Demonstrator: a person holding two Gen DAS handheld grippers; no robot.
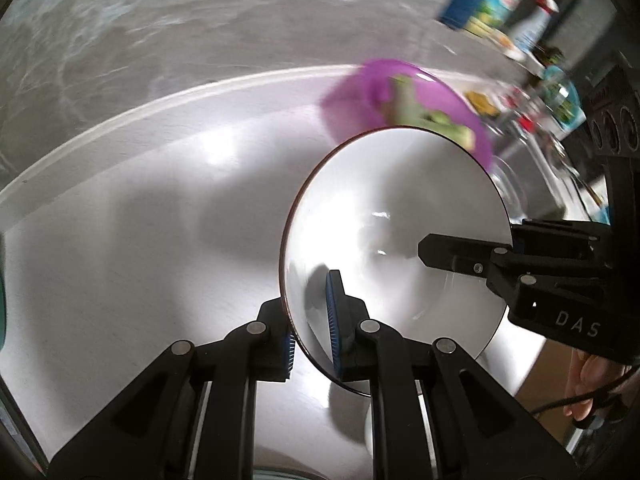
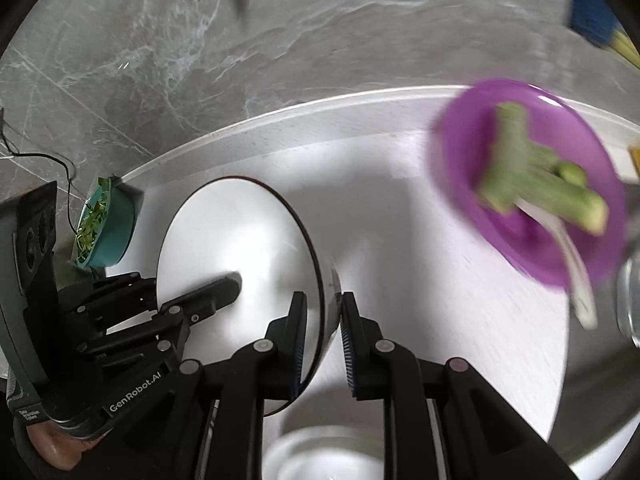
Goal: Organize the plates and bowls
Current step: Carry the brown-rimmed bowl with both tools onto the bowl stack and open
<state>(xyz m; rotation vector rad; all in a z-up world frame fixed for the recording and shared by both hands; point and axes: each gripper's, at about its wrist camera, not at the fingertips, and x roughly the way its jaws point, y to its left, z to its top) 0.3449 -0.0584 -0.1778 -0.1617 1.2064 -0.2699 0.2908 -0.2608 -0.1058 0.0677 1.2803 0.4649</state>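
Note:
A white bowl (image 1: 400,200) with a thin dark rim hangs tilted above the round white table (image 1: 120,240), held from two sides. My left gripper (image 1: 312,332) is shut on its near rim, one blue pad inside and one outside. My right gripper (image 2: 324,340) is shut on the opposite rim of the bowl (image 2: 232,232). One of the right gripper's fingers (image 1: 452,256) reaches in from the right in the left wrist view. A purple plate (image 2: 500,152) with green vegetable pieces and a white spoon lies further back, blurred.
A teal bowl (image 2: 116,220) of green shreds sits at the table's left edge. White dishes (image 2: 312,456) lie below the held bowl. A clear glass vessel (image 1: 508,188) and several bottles and packs (image 1: 500,4) crowd the right side. The floor is grey marble.

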